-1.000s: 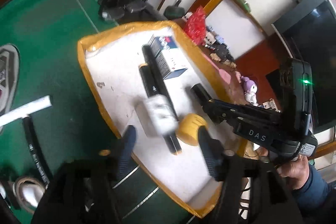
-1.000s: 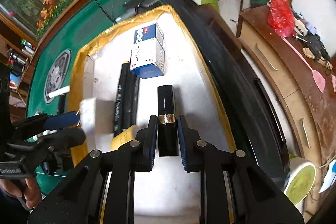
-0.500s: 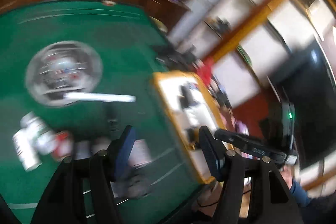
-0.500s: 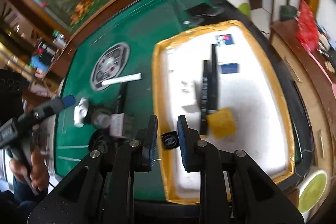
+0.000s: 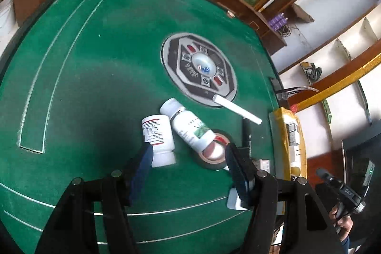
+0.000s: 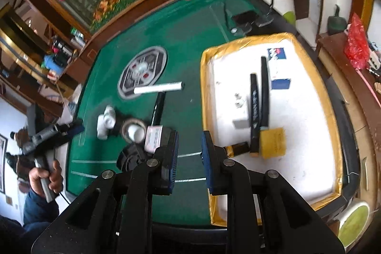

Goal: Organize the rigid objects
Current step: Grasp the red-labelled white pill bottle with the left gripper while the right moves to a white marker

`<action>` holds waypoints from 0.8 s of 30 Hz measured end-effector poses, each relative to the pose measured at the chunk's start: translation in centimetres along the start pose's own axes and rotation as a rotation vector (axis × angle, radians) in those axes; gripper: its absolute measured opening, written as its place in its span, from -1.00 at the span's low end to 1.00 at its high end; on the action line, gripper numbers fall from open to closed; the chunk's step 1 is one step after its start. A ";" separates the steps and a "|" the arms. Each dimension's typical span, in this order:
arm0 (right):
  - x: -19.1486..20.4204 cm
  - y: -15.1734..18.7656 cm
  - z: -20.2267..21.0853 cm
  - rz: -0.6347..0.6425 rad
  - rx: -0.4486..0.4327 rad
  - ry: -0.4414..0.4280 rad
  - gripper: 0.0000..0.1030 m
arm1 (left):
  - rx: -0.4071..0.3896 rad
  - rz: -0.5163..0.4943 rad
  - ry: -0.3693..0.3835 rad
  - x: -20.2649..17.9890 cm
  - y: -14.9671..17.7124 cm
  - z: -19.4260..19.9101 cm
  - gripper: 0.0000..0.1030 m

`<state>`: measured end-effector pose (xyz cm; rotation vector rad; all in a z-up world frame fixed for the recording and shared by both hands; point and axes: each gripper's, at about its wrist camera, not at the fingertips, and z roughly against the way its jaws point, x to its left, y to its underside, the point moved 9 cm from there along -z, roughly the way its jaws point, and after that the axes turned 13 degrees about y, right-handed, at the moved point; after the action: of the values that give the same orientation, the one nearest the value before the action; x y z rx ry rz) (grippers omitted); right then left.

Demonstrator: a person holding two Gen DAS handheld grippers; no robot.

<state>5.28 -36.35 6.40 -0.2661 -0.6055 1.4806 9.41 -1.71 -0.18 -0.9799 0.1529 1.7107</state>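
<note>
Left gripper: jaws spread wide, empty, over two white plastic pill bottles lying on green felt table. Right gripper: jaws parted, empty, near the gold-rimmed white tray.

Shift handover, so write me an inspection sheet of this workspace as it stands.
Surface: green felt game table with round grey centre panel.
Job's things: two white plastic bottles, brown tape roll, white tube, black pen on the felt; yellow-rimmed white tray holds blue-white box, two black sticks, yellow block.
Clutter: white cylindrical stool.
Grippers: left gripper open, empty; right gripper open, empty.
Cables: black cable at far edge.
Surroundings: flower mural, wooden shelves.
</note>
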 end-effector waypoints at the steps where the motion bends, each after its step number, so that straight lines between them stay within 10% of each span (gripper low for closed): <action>1: -0.2 0.2 -0.1 -0.010 0.003 -0.006 -0.63 | 0.007 -0.006 -0.023 0.5 0.0 -0.4 0.23; 18: -3.3 1.2 -0.4 -0.117 0.053 -0.005 -0.63 | 0.069 -0.131 -0.228 4.4 0.2 -4.8 0.18; 24: -0.3 1.7 -1.9 -0.001 0.098 -0.020 -0.63 | 0.056 -0.209 -0.342 5.1 -0.1 -4.3 -0.31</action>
<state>4.87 -36.10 3.87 -0.1742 -0.5472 1.5085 11.50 -0.28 -6.37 -0.6263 -0.1215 1.6435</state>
